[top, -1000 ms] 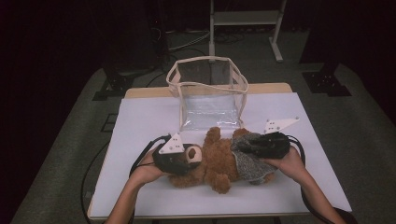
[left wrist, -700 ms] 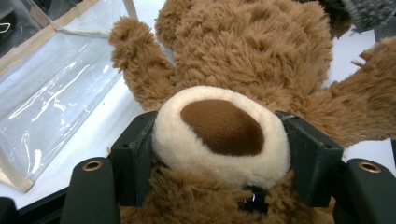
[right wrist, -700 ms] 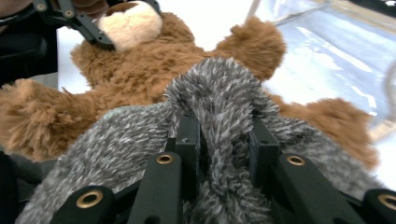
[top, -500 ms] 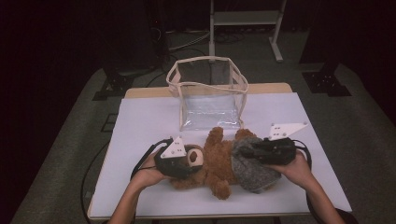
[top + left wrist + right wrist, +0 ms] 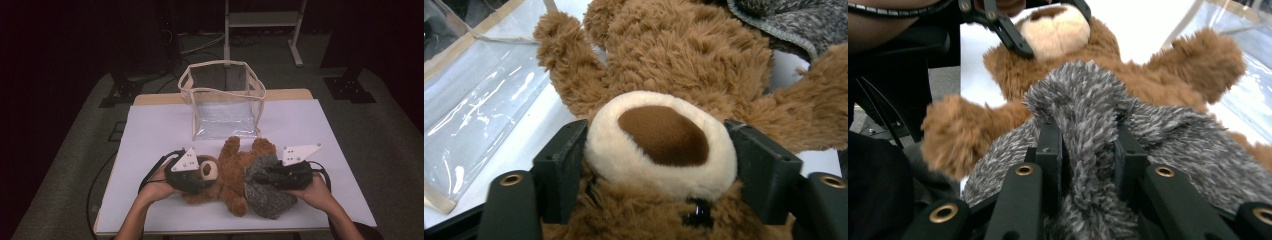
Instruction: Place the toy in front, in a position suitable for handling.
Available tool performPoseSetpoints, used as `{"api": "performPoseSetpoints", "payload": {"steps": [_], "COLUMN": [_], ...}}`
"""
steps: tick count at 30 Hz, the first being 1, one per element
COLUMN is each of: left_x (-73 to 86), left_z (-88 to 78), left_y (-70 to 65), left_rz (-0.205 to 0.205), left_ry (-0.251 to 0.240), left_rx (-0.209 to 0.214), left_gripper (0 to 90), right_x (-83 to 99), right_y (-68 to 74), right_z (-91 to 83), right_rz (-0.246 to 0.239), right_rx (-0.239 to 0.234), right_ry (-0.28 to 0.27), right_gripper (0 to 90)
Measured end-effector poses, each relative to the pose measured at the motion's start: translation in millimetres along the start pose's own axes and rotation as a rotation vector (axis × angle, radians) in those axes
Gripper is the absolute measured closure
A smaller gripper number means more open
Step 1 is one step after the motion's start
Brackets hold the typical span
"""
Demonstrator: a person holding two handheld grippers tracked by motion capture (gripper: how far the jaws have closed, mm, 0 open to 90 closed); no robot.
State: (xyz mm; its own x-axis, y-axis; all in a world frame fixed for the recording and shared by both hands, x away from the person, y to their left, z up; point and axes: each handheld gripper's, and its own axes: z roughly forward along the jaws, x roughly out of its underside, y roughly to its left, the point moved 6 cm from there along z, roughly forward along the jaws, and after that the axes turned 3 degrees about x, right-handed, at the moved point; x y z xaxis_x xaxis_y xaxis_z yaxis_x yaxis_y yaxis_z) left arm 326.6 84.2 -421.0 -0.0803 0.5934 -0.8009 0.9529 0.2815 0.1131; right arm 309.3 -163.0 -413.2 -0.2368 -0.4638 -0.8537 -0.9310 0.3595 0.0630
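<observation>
A brown teddy bear (image 5: 231,172) lies on its back on the white table (image 5: 150,125), head to the left. My left gripper (image 5: 207,172) holds its cream muzzle (image 5: 661,145) between both jaws; the jaws have just been opening, and the pads still touch the fur on each side. A grey knitted garment (image 5: 270,197) covers the bear's lower body. My right gripper (image 5: 255,177) is shut on a bunched fold of that garment (image 5: 1088,95), seen close up between its jaws (image 5: 1088,140). Beyond the fold, the left gripper (image 5: 1050,25) sits at the muzzle.
A clear plastic bag with beige trim (image 5: 225,105) stands open just behind the bear, in the middle of the table. It also lies at the left of the left gripper view (image 5: 474,100). A metal stand (image 5: 262,20) is on the dark floor beyond.
My right gripper has moved a little to the right and toward the front edge, pulling the grey garment with it. The left hand has stayed at the bear's head.
</observation>
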Motion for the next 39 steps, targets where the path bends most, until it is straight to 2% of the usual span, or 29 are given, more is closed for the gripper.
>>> {"api": "performPoseSetpoints", "payload": {"steps": [2,3,9,10,11,15,19,23,26,29,34,37,38,39], "left_x": [1.5,3.3,10.0,10.0,13.1,15.5,16.9,16.7,15.8,15.4,15.0,14.7,14.7,14.6], "left_z": [-1.0,-3.1,-11.6,-11.6,-12.3,-11.6,-9.4,-7.5,-6.8,-7.1,-6.8,-6.4,-6.4,-6.6], "left_y": [2.6,4.8,9.6,9.6,9.5,9.0,9.3,10.9,11.9,11.4,11.0,11.0,11.0,10.5], "left_rz": [-0.016,-0.038,-0.082,-0.082,-0.081,-0.076,-0.067,-0.073,-0.074,-0.061,-0.056,-0.055,-0.055,-0.051], "left_ry": [0.011,0.010,0.000,0.000,0.010,0.001,-0.001,-0.011,-0.011,-0.004,-0.010,-0.012,-0.012,-0.010], "left_rx": [-0.013,-0.007,0.015,0.015,0.035,0.044,0.041,0.033,0.034,0.033,0.033,0.031,0.031,0.030], "left_gripper": [20.3,17.5,17.2,17.2,17.2,18.1,23.7,27.9,29.3,29.4,29.5,29.4,29.4,29.3], "right_x": [4.4,6.4,12.8,12.8,13.8,14.0,13.2,4.3,-10.1,-28.1,-52.1,-55.7,-55.7,-53.5], "right_y": [-1.2,-2.1,-12.6,-12.6,-13.8,-13.2,-13.6,-12.8,-11.1,-7.8,7.1,18.9,18.9,26.2], "right_z": [-4.1,-5.6,-10.8,-10.8,-11.0,-10.7,-10.7,-12.3,-10.8,-1.2,31.3,49.9,49.9,59.9], "right_rz": [0.002,0.010,0.047,0.047,0.058,0.055,0.063,0.064,0.036,0.001,-0.082,-0.127,-0.127,-0.141], "right_rx": [0.006,0.004,-0.002,-0.002,-0.006,-0.009,-0.011,-0.012,-0.013,-0.026,-0.067,-0.088,-0.088,-0.112], "right_ry": [0.005,0.005,-0.005,-0.005,-0.010,-0.005,-0.012,-0.024,-0.026,-0.022,0.061,0.119,0.119,0.143], "right_gripper": [70.4,70.4,70.3,70.3,70.2,70.2,70.2,70.4,70.5,70.4,70.5,70.5,70.5,70.6]}}
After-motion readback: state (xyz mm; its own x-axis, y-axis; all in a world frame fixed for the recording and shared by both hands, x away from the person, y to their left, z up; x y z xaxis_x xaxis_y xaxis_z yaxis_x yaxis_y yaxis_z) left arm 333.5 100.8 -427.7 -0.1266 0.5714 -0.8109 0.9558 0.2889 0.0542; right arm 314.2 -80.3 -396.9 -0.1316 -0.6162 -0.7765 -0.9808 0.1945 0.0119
